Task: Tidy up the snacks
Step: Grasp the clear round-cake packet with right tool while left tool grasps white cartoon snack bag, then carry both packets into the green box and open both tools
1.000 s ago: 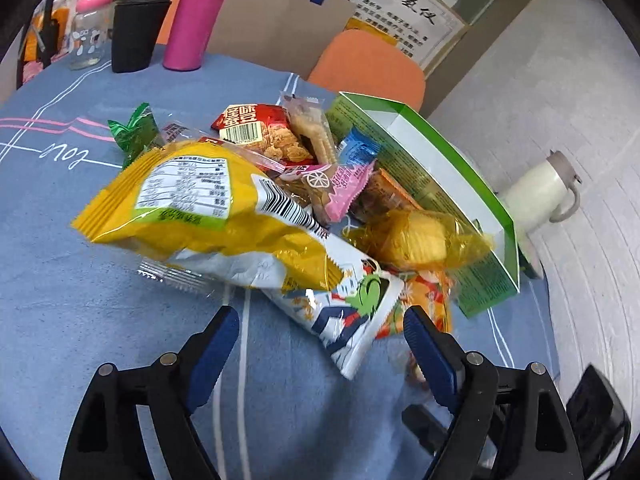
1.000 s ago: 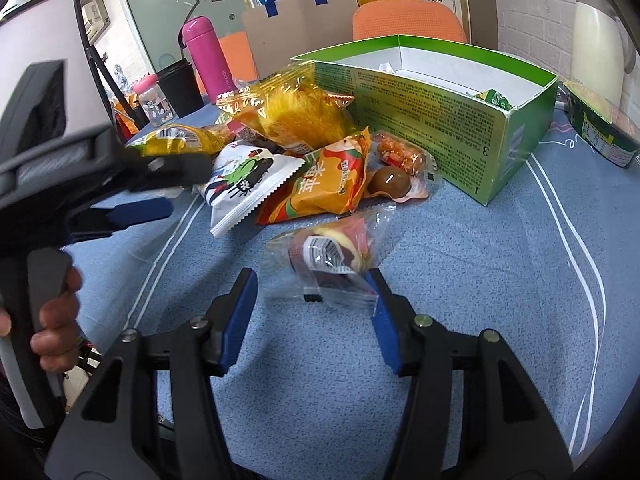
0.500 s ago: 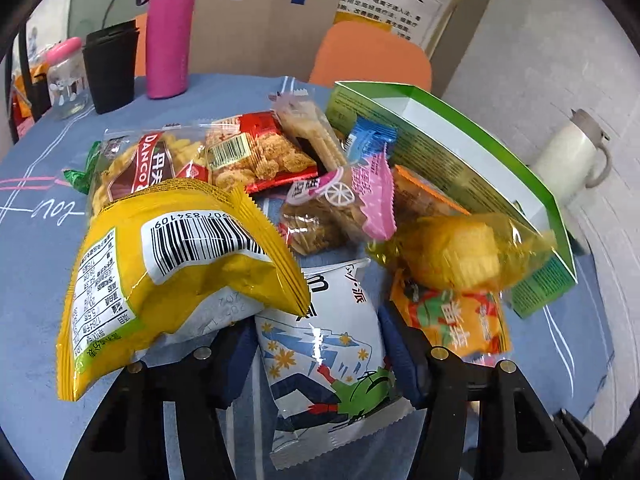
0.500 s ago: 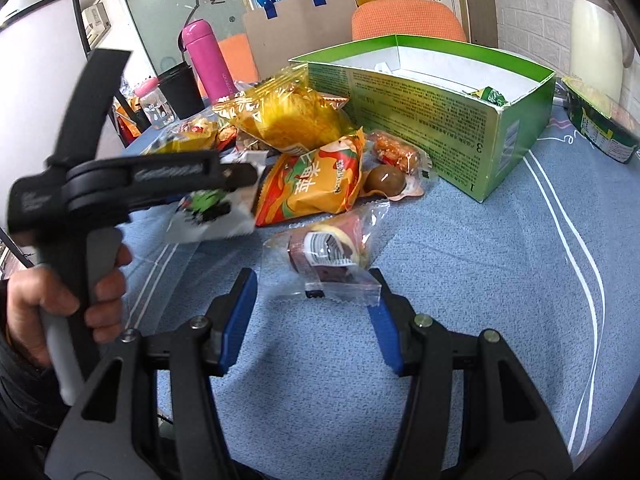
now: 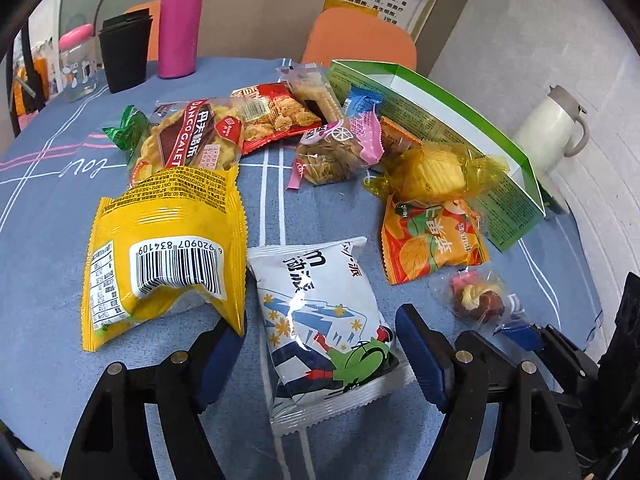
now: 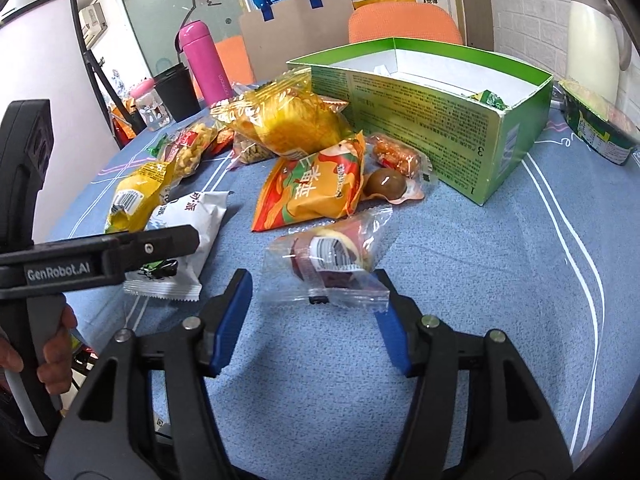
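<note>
A white snack pack (image 5: 316, 312) with a cartoon print lies flat on the blue tablecloth, between the fingers of my open left gripper (image 5: 320, 344). A yellow bag (image 5: 168, 248) lies just left of it, barcode up. My right gripper (image 6: 312, 320) is open, with a clear-wrapped snack (image 6: 328, 252) lying between its fingertips on the cloth. Behind sit an orange chip pack (image 6: 316, 184), a yellow crinkly bag (image 6: 288, 124) and several smaller snacks. The open green box (image 6: 420, 120) stands at the back right with one small green packet inside.
A pink bottle (image 5: 180, 20), a black cup (image 5: 124, 52) and a small jar (image 5: 76, 64) stand at the far left. A white jug (image 5: 548, 132) and a green bowl (image 6: 600, 132) are right of the box. A hand (image 6: 52, 352) holds the left gripper's handle.
The left gripper moved in around the white pack. That pack and the yellow bag have slid toward the near side, now lying side by side. The right gripper has hardly moved.
</note>
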The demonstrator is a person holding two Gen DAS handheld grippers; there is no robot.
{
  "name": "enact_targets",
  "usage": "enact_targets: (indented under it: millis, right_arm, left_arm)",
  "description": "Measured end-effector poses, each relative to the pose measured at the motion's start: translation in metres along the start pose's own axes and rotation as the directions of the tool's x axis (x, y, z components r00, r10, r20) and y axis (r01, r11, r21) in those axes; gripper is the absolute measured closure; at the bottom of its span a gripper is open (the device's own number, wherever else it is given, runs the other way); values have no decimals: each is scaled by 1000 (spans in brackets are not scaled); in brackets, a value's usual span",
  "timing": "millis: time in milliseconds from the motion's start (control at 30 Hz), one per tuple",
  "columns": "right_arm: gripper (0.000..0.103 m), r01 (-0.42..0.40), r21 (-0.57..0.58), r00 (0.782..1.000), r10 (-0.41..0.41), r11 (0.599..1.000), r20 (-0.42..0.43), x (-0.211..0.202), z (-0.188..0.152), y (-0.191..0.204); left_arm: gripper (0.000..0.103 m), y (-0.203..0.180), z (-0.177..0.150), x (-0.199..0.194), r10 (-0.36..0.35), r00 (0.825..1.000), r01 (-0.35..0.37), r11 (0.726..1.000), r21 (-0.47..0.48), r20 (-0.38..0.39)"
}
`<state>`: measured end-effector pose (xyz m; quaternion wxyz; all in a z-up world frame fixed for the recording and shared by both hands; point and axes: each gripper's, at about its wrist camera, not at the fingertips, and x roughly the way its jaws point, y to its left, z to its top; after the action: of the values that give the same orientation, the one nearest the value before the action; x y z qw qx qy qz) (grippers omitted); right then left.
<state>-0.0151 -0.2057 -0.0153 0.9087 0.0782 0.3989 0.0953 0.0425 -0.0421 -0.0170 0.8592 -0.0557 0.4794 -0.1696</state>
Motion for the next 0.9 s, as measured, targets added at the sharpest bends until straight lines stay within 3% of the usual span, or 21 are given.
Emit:
enact_targets:
  millis: [67, 100, 133, 167, 300, 433, 567, 700, 900]
  right_arm:
    - [42, 2, 4, 1000, -2, 1000, 0, 0, 0, -1]
    - [47, -1, 6, 1000, 1, 1000, 1, 0, 0, -2]
    - [47, -1, 6, 1000, 1, 1000, 0, 0, 0, -3]
    - [48, 3, 2, 1000, -3, 1000, 1, -1, 0, -2]
    - [53, 2, -11, 1000, -1, 1000, 21, -9, 1, -1]
    - [53, -21, -5, 995, 21, 1000, 97, -31, 14, -4]
    - [53, -23, 8, 982, 21, 1000, 187, -50, 34, -13]
    - [52, 26, 42, 970, -36, 999, 242, -52, 57, -29]
    - [52, 91, 96, 955, -114, 991, 274, -47, 77, -58]
  left_arm:
    - [25, -4, 0, 4, 11, 1000, -12, 1000, 25, 15]
    - [27, -7, -1, 5, 19, 1000, -20, 999, 43, 19]
    - [39, -10, -2, 6, 26, 999, -28, 997, 70, 24]
    - [41, -12, -2, 6, 29, 999, -31, 996, 87, 27]
    - [44, -16, -2, -4, -8, 1000, 5, 995, 100, 24]
    - [44, -21, 9, -34, -68, 994, 58, 992, 114, 81]
    - [44, -30, 33, -61, -107, 980, 84, 987, 135, 168]
    - [44, -47, 66, -68, -133, 964, 98, 983, 157, 230]
    - [44, -81, 118, -38, -181, 960, 148, 976, 162, 215]
